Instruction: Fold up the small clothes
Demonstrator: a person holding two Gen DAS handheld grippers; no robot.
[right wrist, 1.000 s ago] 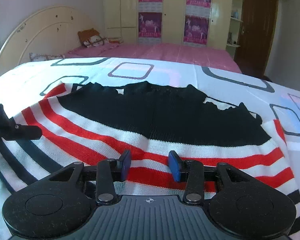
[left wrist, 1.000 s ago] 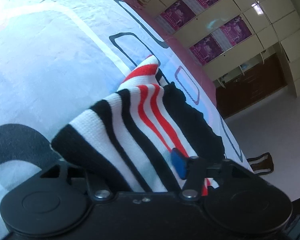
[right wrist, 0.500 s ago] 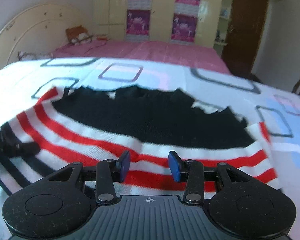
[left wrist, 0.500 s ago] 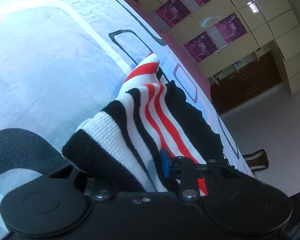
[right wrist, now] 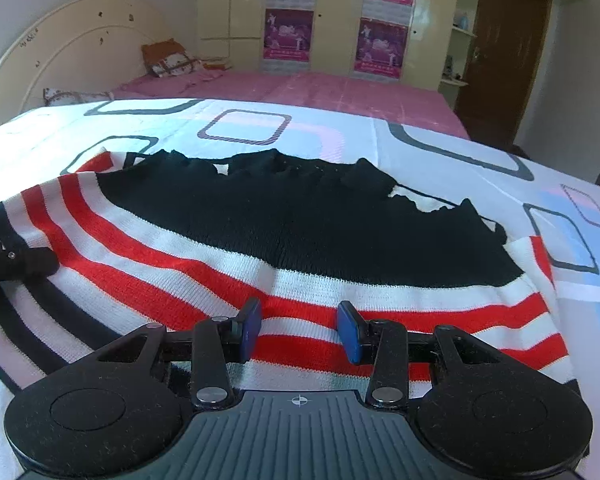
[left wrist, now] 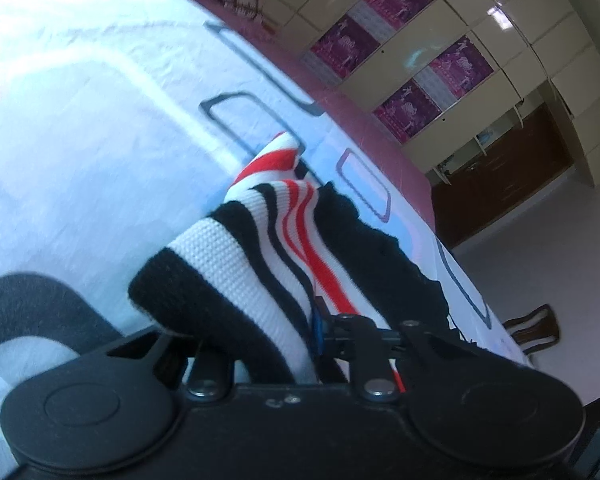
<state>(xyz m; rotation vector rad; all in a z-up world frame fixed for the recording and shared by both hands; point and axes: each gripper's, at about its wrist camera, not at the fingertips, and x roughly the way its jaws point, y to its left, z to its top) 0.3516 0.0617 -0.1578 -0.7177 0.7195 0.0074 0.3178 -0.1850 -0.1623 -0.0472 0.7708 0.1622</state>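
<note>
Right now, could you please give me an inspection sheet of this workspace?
Surface: bedsheet, white with outlined rectangles.
Job's things: striped knit top spread flat, its left edge lifted and bunched.
Clutter: nothing seen on the sheet.
Grippers: left gripper has just been closing and now pinches the top's edge; right gripper open over the near hem, pads apart.
Cables: nothing seen.
Surroundings: pink bed, headboard, cupboards with posters, brown door.

Cream wardrobe (right wrist: 332, 20) w/ 4 purple posters (right wrist: 288, 36), brown door (right wrist: 500, 52), curved headboard (right wrist: 60, 52).
</note>
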